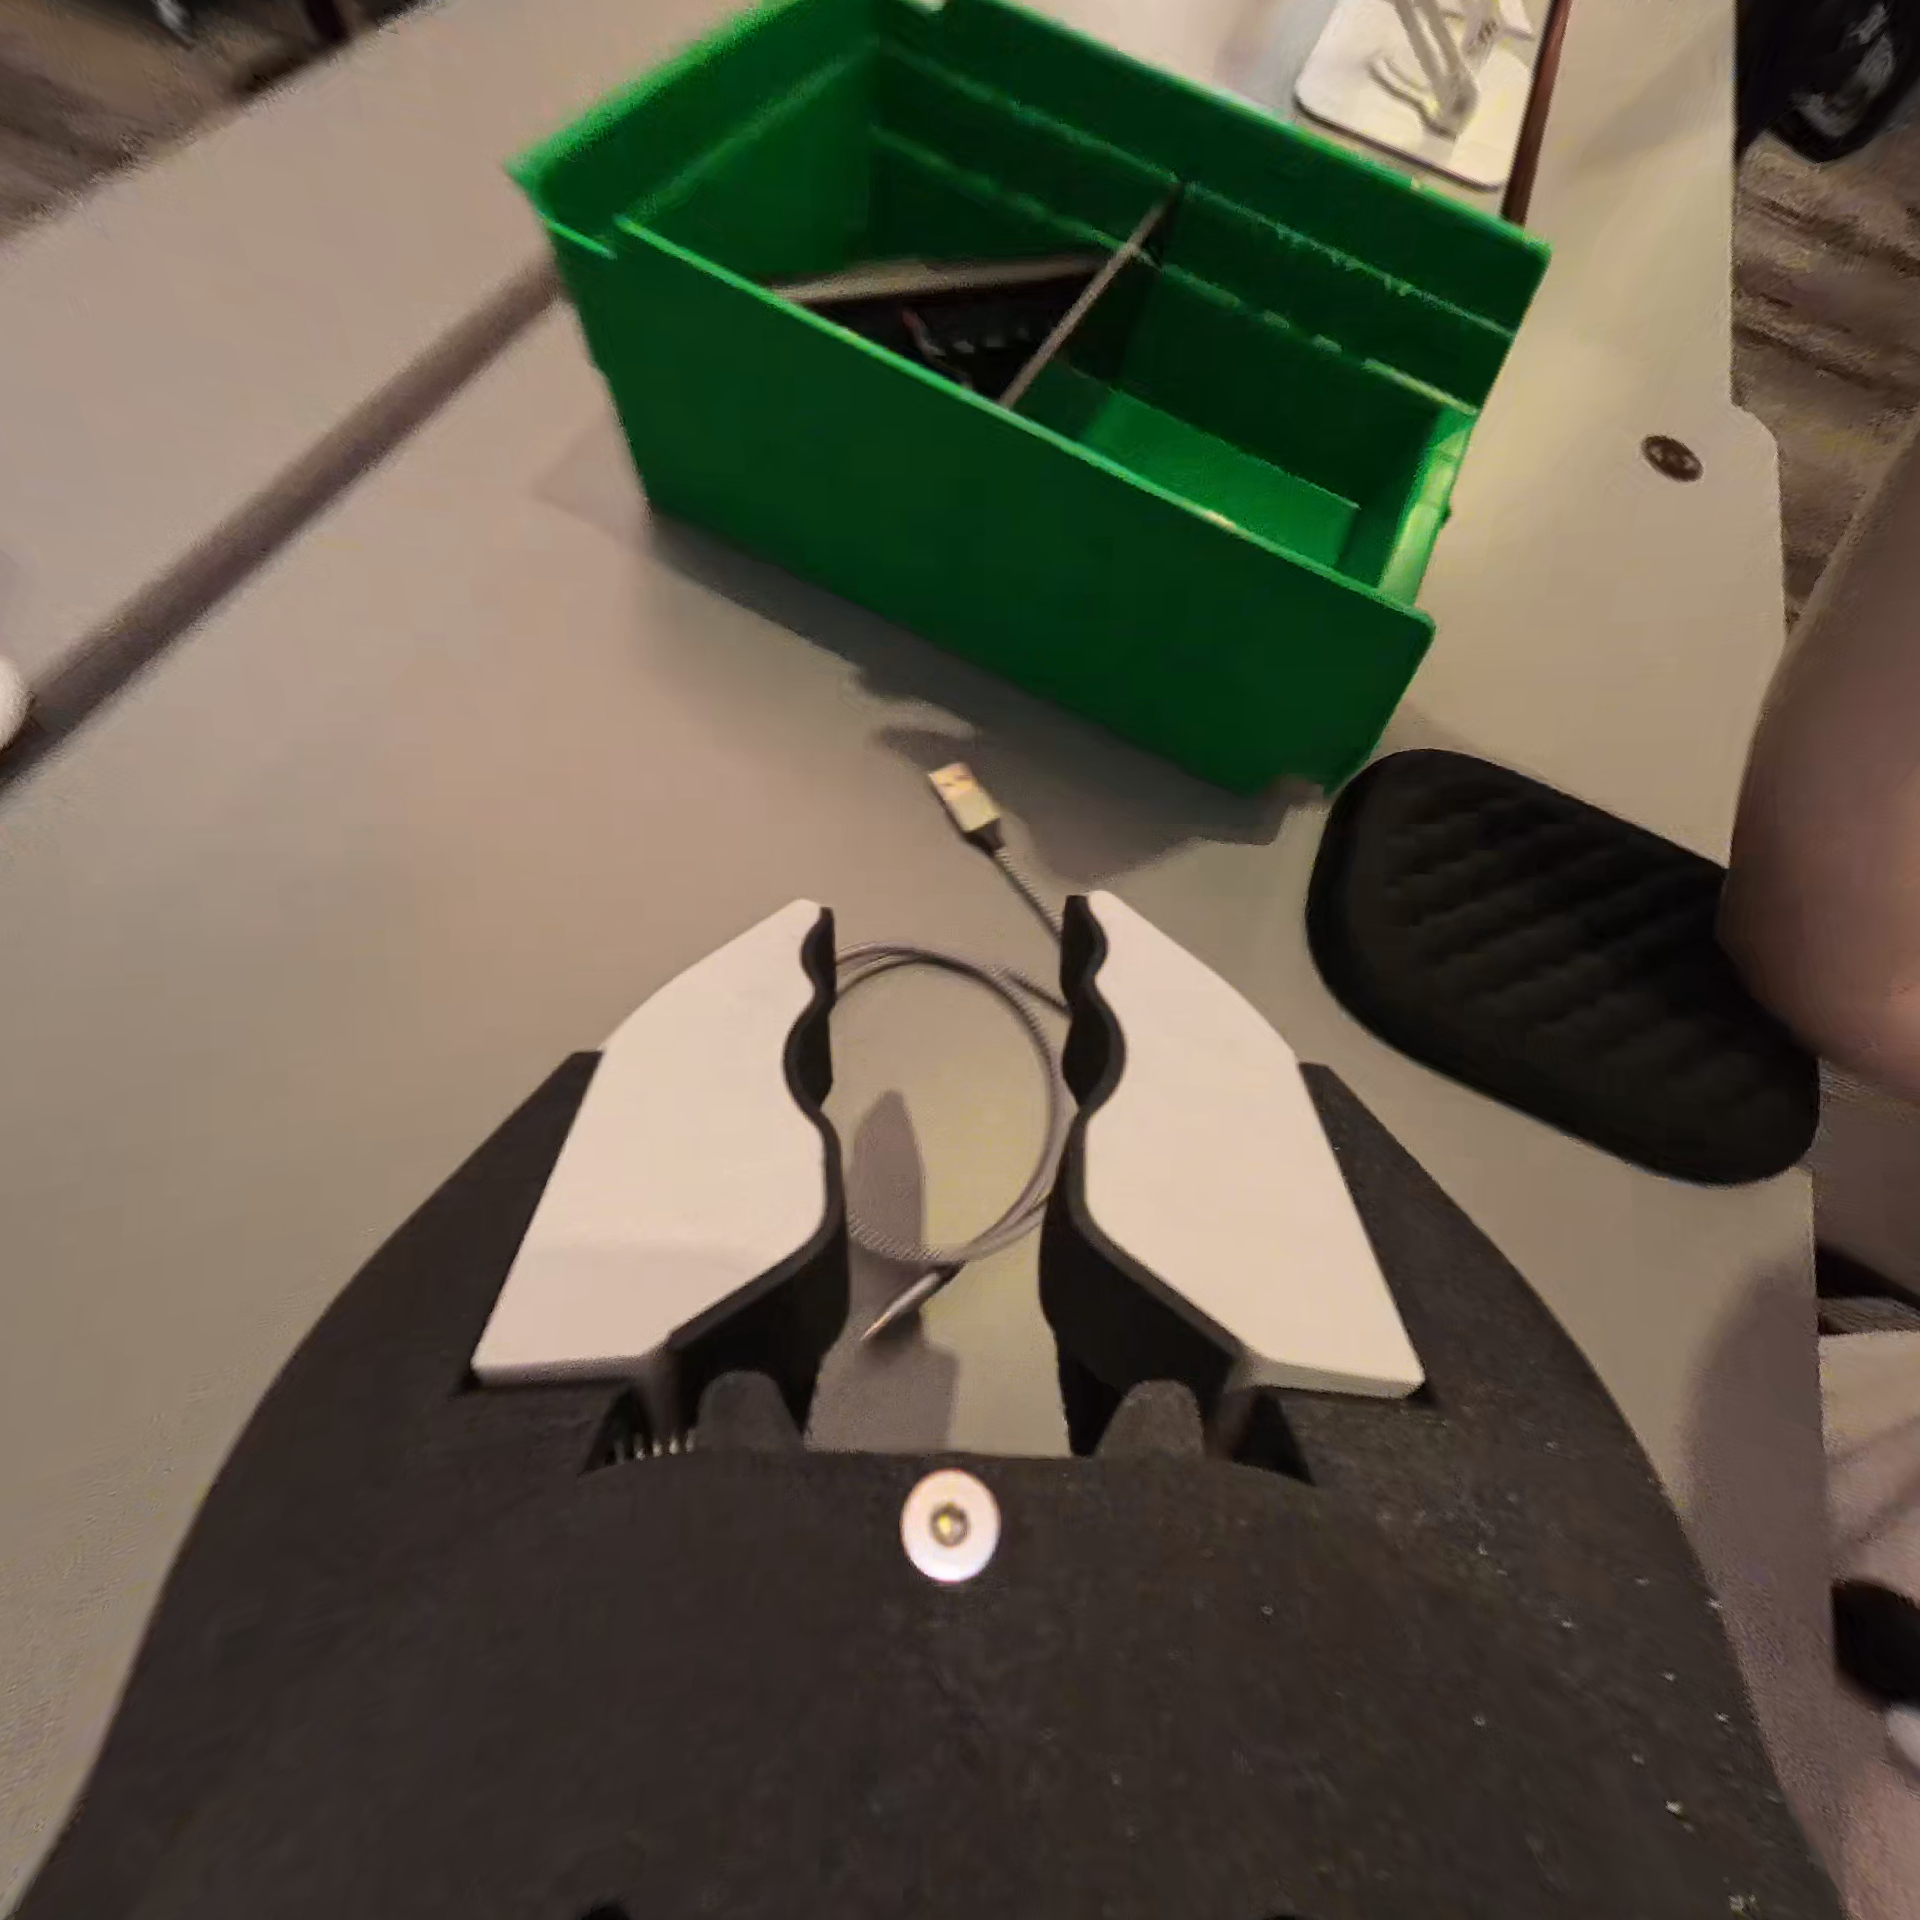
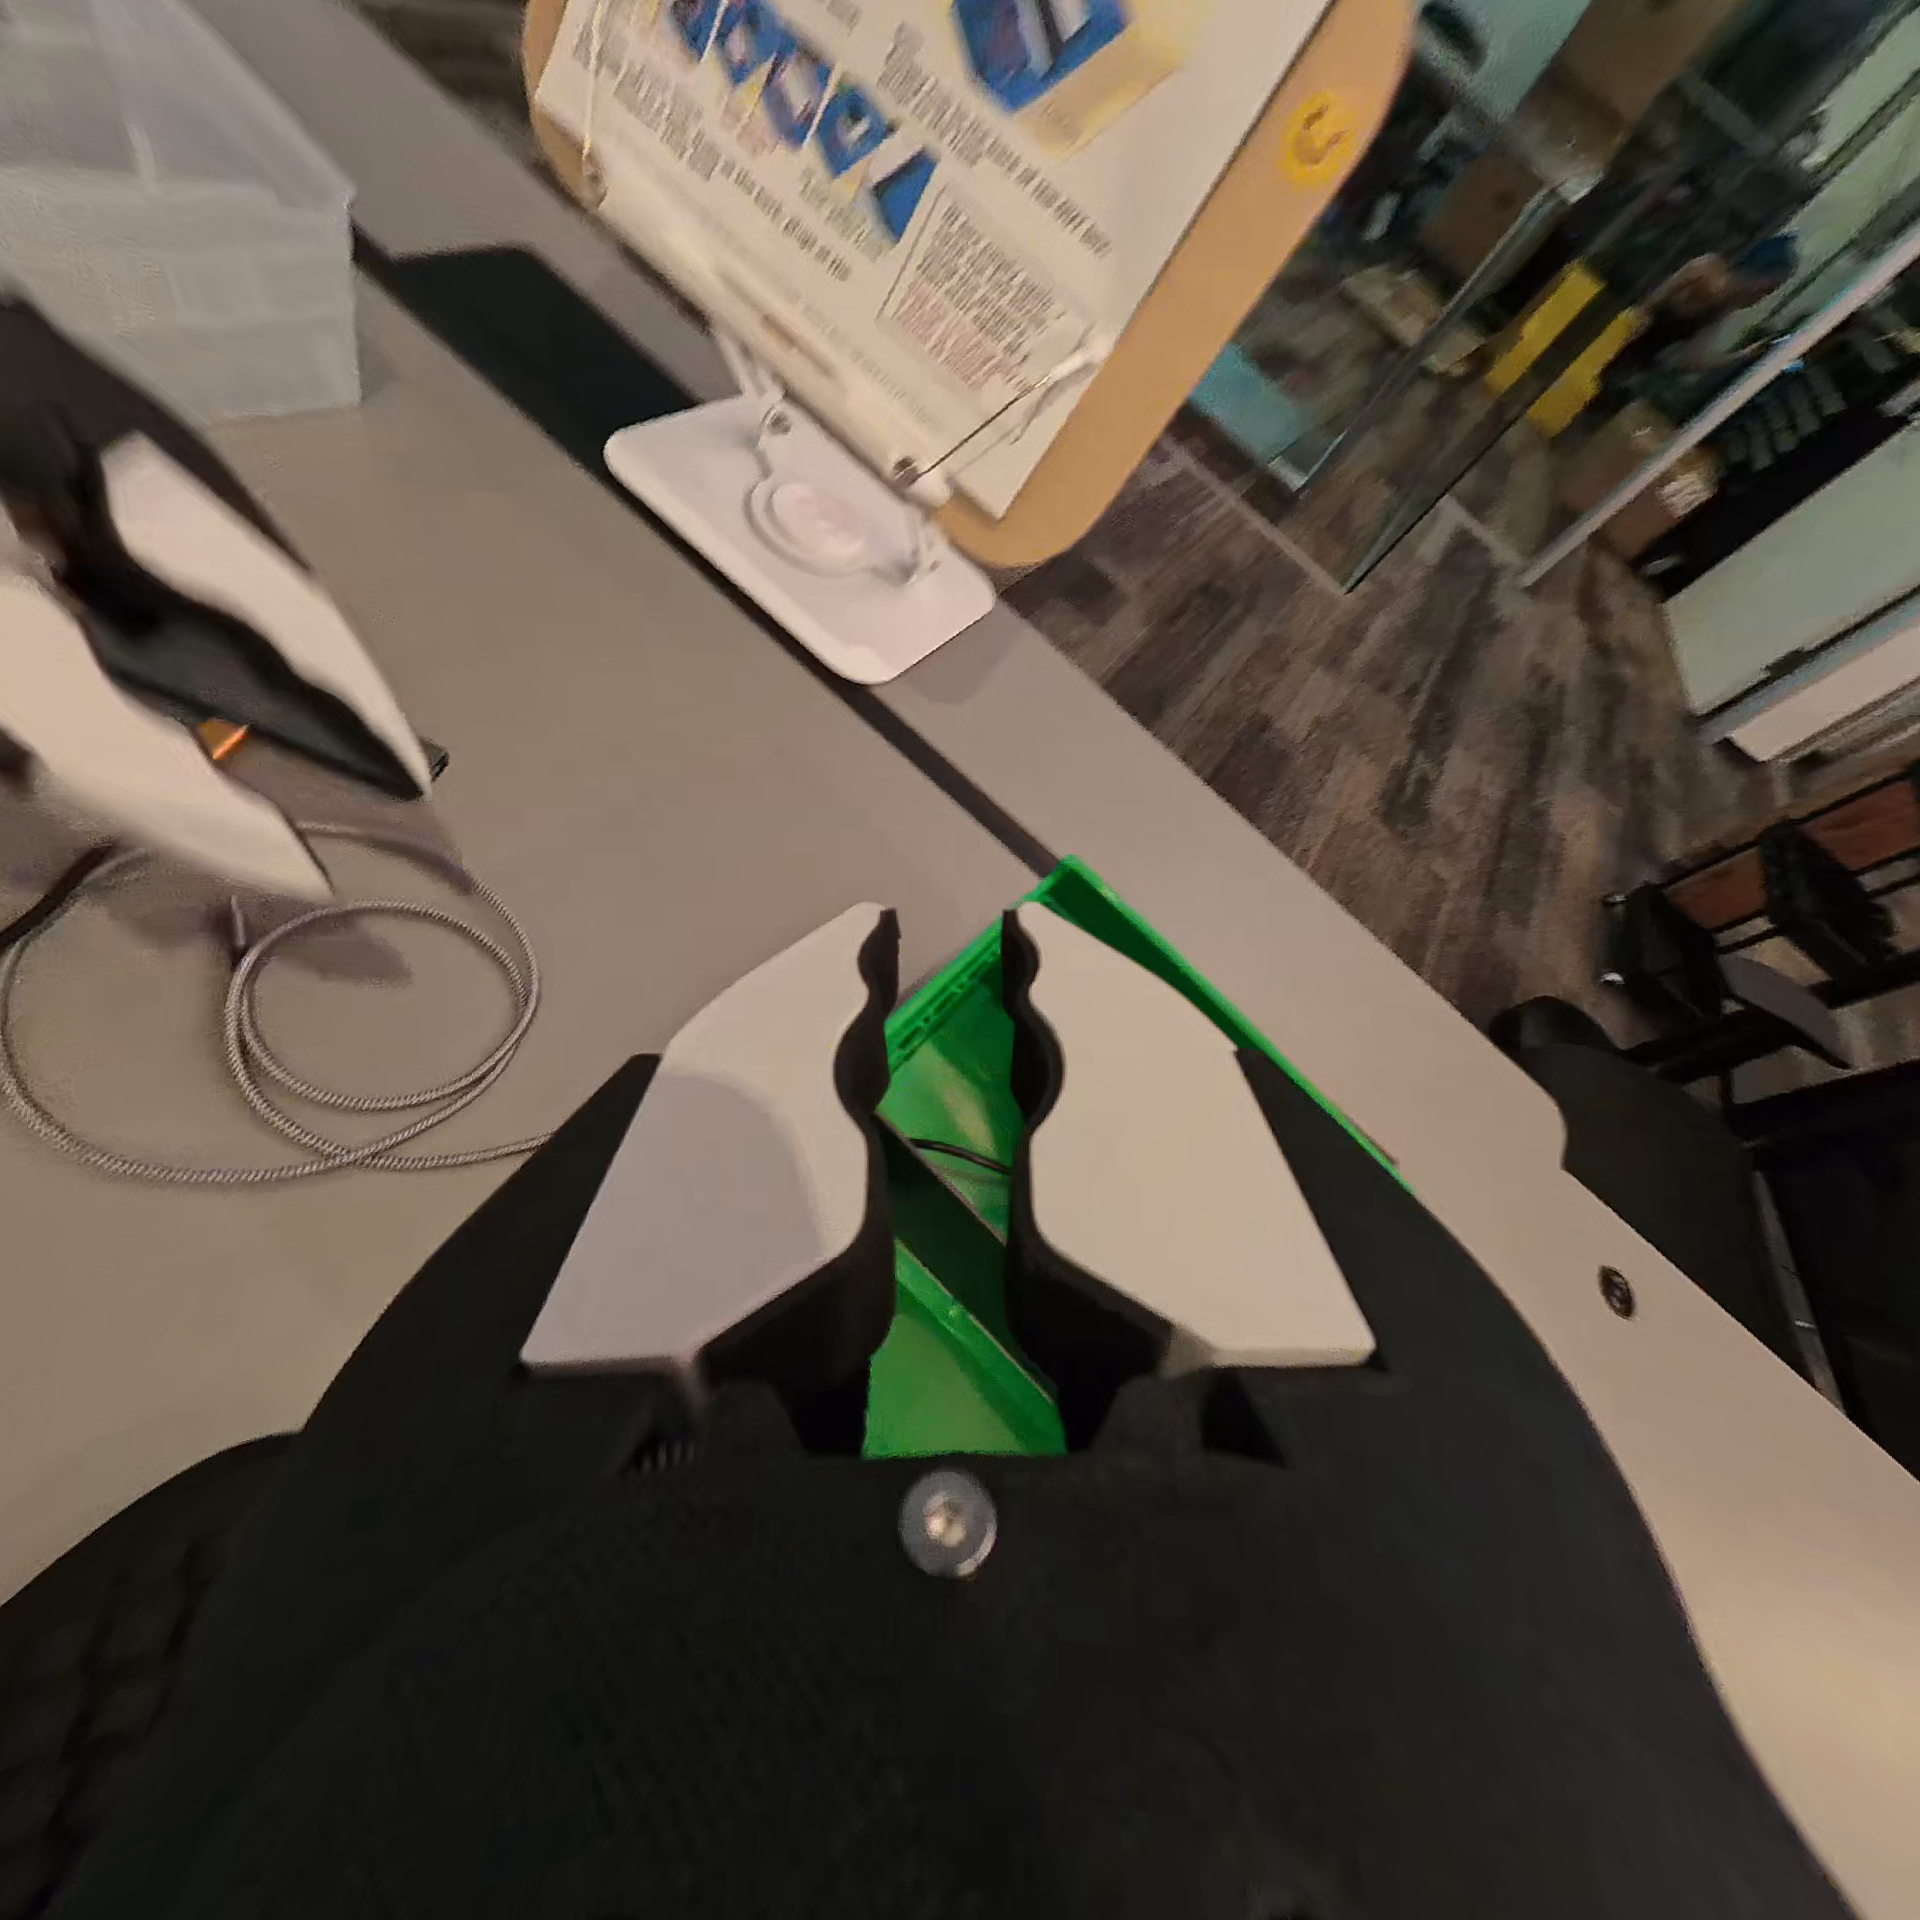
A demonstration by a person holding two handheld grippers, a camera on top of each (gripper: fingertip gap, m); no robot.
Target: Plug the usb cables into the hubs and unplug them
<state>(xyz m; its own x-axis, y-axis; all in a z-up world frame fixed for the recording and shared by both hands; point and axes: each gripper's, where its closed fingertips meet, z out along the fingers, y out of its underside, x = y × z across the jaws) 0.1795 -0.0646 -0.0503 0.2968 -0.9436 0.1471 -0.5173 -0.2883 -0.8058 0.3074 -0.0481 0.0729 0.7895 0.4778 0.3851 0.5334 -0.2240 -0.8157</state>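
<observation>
My left gripper [image 1: 945,914] hangs with jaws open above the cable [image 1: 1023,1049]; my right gripper [image 2: 943,920], jaws open and empty, hovers over the green box [image 2: 935,1382] by the table [image 2: 644,727] edge.

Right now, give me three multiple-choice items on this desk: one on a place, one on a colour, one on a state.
1. Where does the USB cable's plug lie?
A. inside the bin
B. on the table just in front of the bin
C. on the black pad

2. What colour is the divided bin?
A. green
B. blue
C. red

3. How is the left gripper?
A. shut on the cable
B. shut on the bin wall
C. open, holding nothing

Key: 1 B, the plug rests on the grey table before the bin's front wall. 2 A, its walls and dividers are green. 3 C, the jaws stand apart above the braided cable loop.
</observation>
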